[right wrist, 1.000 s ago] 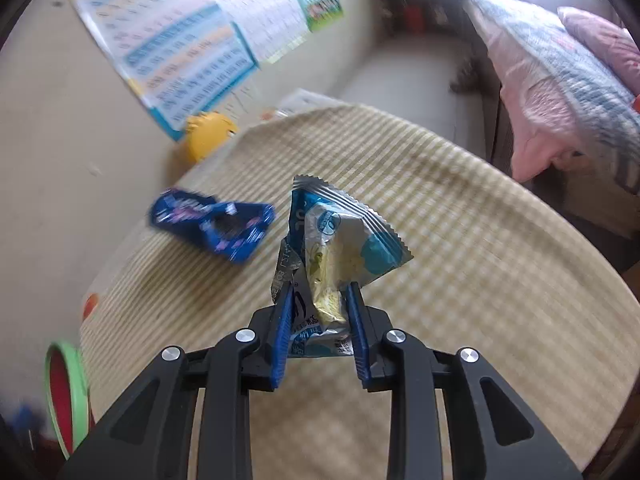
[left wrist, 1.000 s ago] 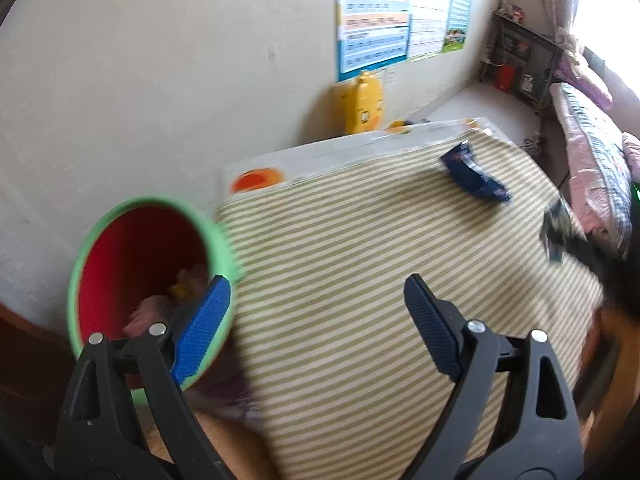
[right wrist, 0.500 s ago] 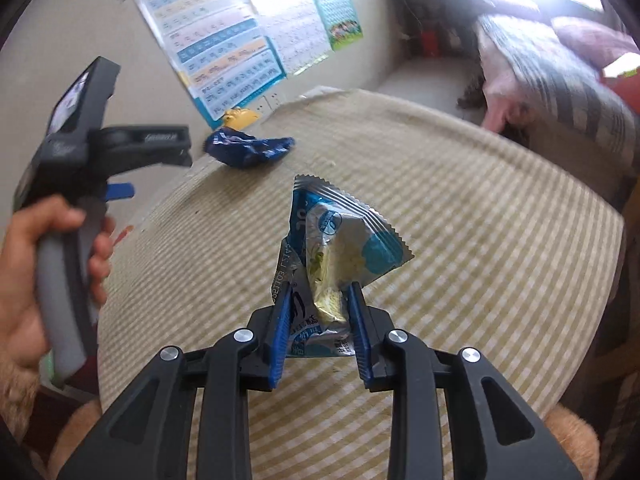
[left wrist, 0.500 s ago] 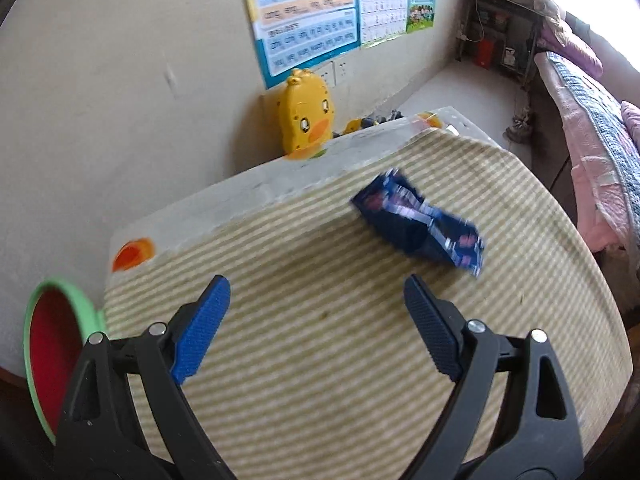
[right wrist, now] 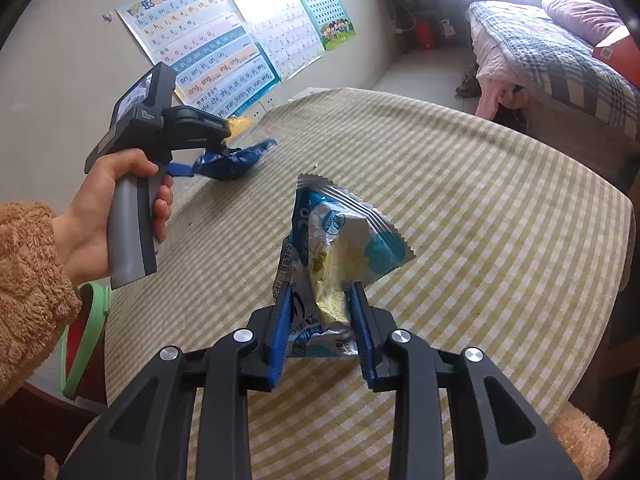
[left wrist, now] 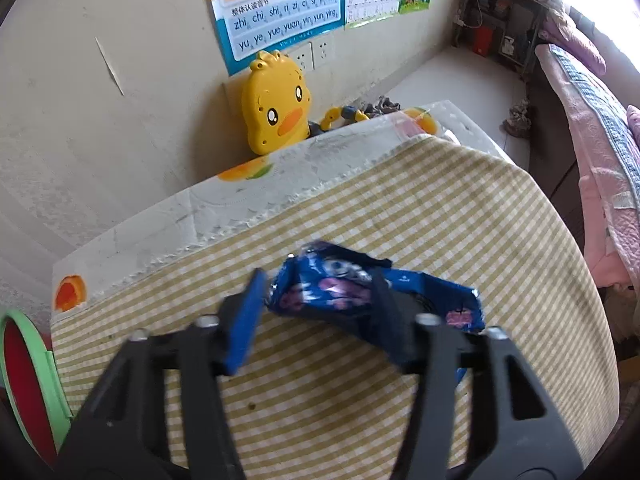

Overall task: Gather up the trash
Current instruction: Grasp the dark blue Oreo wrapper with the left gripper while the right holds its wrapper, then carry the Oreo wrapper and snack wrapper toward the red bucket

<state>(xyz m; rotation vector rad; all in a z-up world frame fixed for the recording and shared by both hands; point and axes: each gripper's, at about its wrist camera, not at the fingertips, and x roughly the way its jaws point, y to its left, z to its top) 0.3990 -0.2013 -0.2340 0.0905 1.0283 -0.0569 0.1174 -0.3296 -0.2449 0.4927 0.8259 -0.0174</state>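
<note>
Left gripper (left wrist: 316,312) open, fingers straddling blue wrapper (left wrist: 340,292) on checked tablecloth (left wrist: 460,208). Right gripper (right wrist: 320,328) clamped on silver-blue packet (right wrist: 344,244).

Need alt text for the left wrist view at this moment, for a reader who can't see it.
The left gripper, jaws open and motion-blurred, straddles a crumpled blue snack wrapper lying on a table covered with a yellow-and-white checked cloth. A yellow duck toy stands against the wall behind the table, below a pinyin poster; a green-rimmed red bin shows at far left.
</note>
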